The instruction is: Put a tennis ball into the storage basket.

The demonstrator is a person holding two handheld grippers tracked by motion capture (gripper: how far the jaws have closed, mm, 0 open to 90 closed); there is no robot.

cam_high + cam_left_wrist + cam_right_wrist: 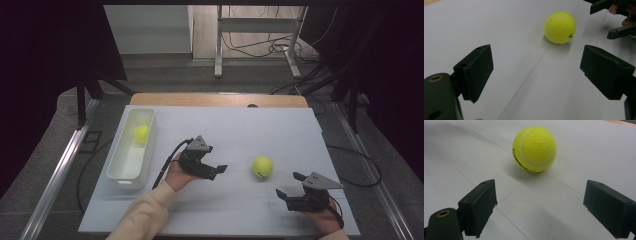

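A yellow tennis ball (262,167) lies on the white table top (235,130), right of centre. My left gripper (216,162) stands to the left of it, open and empty, jaws turned toward the ball. In the left gripper view the ball (560,27) lies a little beyond the open gripper (539,70). My right gripper (289,184) rests near the front right, open and empty, just right of and nearer than the ball. In the right gripper view the ball (534,149) sits close ahead of the open gripper (539,205). A second tennis ball (141,133) lies inside the white bin (131,177).
The long white bin stands along the table's left side. The table's wooden far edge (215,99) shows behind the white top. Cables and a metal frame (260,40) stand on the floor beyond. In the left gripper view the right gripper (616,17) appears at top right.
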